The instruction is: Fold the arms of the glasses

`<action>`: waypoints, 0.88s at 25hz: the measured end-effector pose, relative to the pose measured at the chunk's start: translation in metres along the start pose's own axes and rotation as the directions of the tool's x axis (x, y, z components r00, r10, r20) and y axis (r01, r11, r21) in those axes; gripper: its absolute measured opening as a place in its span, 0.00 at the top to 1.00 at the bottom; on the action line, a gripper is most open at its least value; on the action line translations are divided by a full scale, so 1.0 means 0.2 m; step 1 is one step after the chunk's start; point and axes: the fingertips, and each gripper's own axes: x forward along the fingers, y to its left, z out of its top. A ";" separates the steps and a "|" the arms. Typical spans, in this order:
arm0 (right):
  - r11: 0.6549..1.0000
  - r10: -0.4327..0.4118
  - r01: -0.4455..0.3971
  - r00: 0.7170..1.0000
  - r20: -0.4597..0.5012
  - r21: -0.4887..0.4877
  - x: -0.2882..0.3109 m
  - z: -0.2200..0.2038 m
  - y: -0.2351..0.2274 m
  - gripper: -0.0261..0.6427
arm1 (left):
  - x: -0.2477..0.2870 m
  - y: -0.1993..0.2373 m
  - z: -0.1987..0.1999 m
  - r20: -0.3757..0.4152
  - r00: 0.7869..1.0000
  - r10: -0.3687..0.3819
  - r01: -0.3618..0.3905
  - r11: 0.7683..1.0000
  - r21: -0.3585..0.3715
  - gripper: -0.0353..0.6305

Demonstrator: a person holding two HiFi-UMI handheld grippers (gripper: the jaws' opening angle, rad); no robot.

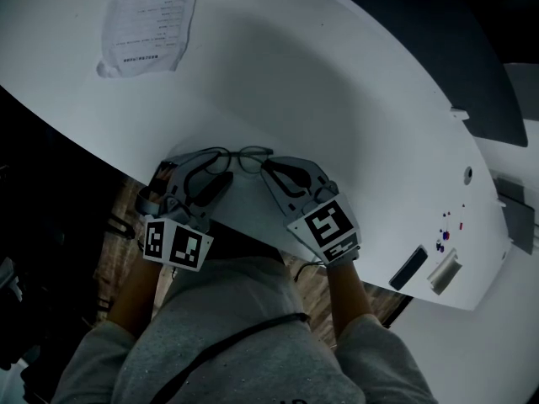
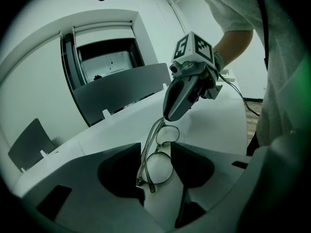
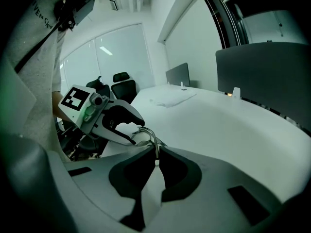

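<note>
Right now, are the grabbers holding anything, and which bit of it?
The right gripper pinches the glasses by one end of the frame. The left gripper stands open around the other end, gripping nothing.

Both are angling downward, tips close together. The left gripper (image 2: 156, 161) is standing with jaws wide apart, while the right gripper (image 3: 156, 159) is pinching the glasses (image 2: 143, 164).

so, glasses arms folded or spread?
Folded, apparently: the left gripper view shows the arms lying along the front of the glasses, not sticking out.
</note>
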 end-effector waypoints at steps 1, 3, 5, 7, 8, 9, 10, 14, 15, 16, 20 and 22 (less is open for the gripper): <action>1.000 -0.002 0.002 1.000 -0.007 0.003 0.01 -0.01 0.00 0.91 | 0.00 0.00 0.00 0.000 1.000 -0.001 0.001 1.000 0.001 0.64; 1.000 -0.007 0.007 1.000 -0.020 0.007 0.02 -0.02 -0.01 0.91 | 0.00 0.00 -0.01 0.003 1.000 -0.004 0.004 1.000 -0.001 0.64; 1.000 -0.014 0.014 0.999 -0.036 0.007 0.03 -0.02 -0.01 0.91 | 0.00 0.00 -0.01 0.006 1.000 -0.005 0.005 1.000 -0.002 0.64; 1.000 -0.019 0.020 0.998 -0.055 0.004 0.04 -0.03 -0.01 0.91 | 0.00 0.00 -0.02 0.007 1.000 -0.004 0.004 1.000 0.002 0.64; 1.000 -0.022 0.022 0.998 -0.064 0.004 0.04 -0.04 -0.01 0.91 | 0.00 0.00 -0.02 0.007 1.000 -0.003 0.003 1.000 0.003 0.64; 1.000 -0.024 0.024 0.997 -0.072 0.005 0.05 -0.04 -0.01 0.91 | 0.00 0.00 -0.02 0.007 1.000 -0.003 0.003 1.000 0.004 0.64; 1.000 -0.027 0.027 0.996 -0.081 0.005 0.05 -0.05 -0.01 0.90 | 0.00 0.01 -0.03 0.008 1.000 -0.004 0.004 1.000 0.004 0.64; 0.999 -0.043 0.044 0.992 -0.116 0.002 0.08 -0.06 -0.02 0.91 | -0.01 0.01 -0.04 0.010 1.000 -0.006 0.006 1.000 0.009 0.64; 0.999 -0.048 0.049 0.991 -0.122 0.002 0.09 -0.06 -0.02 0.90 | -0.01 0.01 -0.05 0.010 1.000 -0.006 0.005 1.000 0.010 0.64; 0.999 -0.052 0.052 0.991 -0.126 0.003 0.09 -0.06 -0.02 0.90 | -0.01 0.01 -0.05 0.010 1.000 -0.005 0.005 1.000 0.010 0.64; 0.999 -0.052 0.054 0.990 -0.130 0.010 0.11 -0.06 -0.02 0.90 | -0.02 0.03 -0.06 0.022 1.000 0.003 -0.003 1.000 0.001 0.64; 0.998 -0.054 0.056 0.991 -0.123 0.015 0.12 -0.05 -0.02 0.90 | -0.02 0.03 -0.06 0.026 1.000 0.005 -0.005 1.000 -0.001 0.64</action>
